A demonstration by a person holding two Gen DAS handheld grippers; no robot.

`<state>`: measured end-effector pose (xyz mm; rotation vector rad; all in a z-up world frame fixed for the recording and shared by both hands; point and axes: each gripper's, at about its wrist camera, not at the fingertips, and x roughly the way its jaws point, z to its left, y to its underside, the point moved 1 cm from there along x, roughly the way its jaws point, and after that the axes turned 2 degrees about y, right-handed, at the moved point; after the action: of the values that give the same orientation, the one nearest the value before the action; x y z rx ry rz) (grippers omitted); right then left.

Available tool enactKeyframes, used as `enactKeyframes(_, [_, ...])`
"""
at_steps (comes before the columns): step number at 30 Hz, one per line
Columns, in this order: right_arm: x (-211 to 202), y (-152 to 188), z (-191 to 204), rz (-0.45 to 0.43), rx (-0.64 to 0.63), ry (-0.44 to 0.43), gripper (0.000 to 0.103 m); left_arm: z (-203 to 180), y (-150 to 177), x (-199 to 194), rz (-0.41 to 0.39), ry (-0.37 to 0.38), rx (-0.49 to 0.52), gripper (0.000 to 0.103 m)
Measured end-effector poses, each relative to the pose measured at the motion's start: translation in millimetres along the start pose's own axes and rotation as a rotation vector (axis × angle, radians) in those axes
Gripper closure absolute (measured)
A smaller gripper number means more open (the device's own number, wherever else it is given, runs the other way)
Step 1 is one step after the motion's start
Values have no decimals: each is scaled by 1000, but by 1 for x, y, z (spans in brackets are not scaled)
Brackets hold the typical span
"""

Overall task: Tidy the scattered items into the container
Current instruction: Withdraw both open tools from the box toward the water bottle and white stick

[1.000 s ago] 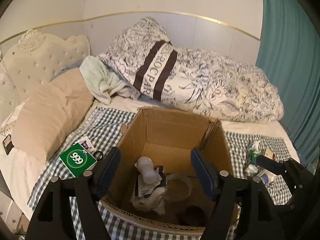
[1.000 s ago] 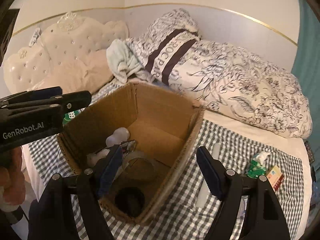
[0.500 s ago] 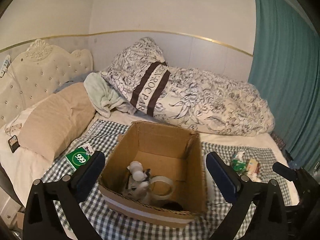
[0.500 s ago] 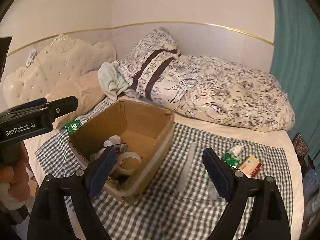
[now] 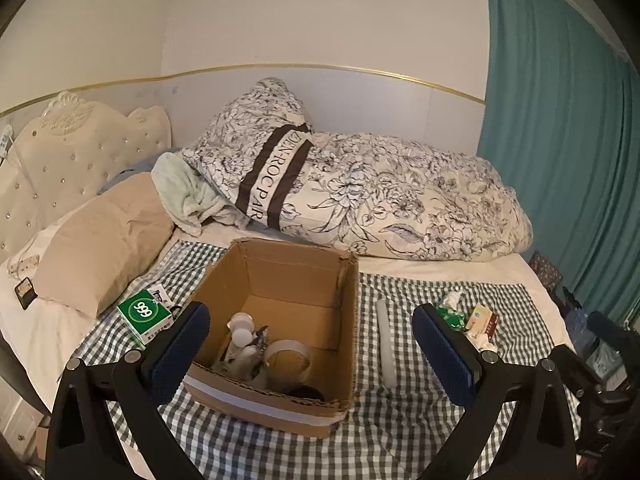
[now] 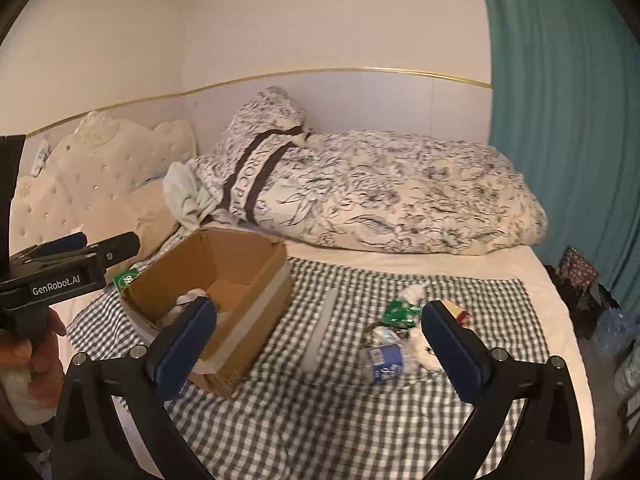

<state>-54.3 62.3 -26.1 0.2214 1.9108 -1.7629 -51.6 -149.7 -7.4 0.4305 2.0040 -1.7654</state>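
Brown cardboard is what the box (image 5: pixel 280 320) is made of, and it is set on a checked cloth (image 5: pixel 400 432) spread over the bed (image 5: pixel 440 266). From the left wrist view the inside of the box is seen well — a roll of tape (image 5: pixel 289 361), a white bottle (image 5: pixel 241 334) and some small bits are lying at the bottom. From the right wrist view the box (image 6: pixel 216 280) is seen from the side, so only a little white stuff is made out inside it.

The left claw (image 5: pixel 310 354) is spread wide, with nothing pinched; the box is seen between its blue pads but is not touched by them. The right claw (image 6: pixel 320 350) is opening wide too, and nothing is held in it.

A green box marked 999 (image 5: pixel 146 314) is seen clearly only in the left view, just beside the cardboard box; in the right view only a corner of it (image 6: pixel 127 278) peeks out. A long pale stick (image 5: pixel 386 340) is laid on the cloth to the right of the box.

The scattered pile is shown better in the right view — a green packet (image 6: pixel 400 312), a blue and white bottle (image 6: pixel 384 363) and crumpled white stuff (image 6: pixel 424 350). There a hand (image 6: pixel 36 356) is also seen around the left claw's handle. A flowered quilt (image 5: pixel 380 196) is heaped behind.
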Motion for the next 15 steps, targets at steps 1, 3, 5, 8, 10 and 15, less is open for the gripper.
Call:
enactKeyframes(1, [-3,1,-4,0,7,5,0,-5,1,-1,-1,0,9,0])
enactKeyframes(3, [-7,3,-14,0,20,15,0,-13,1,-4,-3,5,25,0])
enactKeyframes(5, [-10,5,-22,0,23,27,0,-21,2,-6,-6,15,36,0])
enactKeyframes(8, [-14,8,-35,4,35,37,0,-34,2,-9,-4,26,56,0])
enactKeyframes(10, [-17,11,-45,6,51,49,0,-42,2,-10,-5,30,73,0])
enactKeyframes(15, [-26,18,-63,6,61,66,0,-61,3,-10,-5,44,106,0])
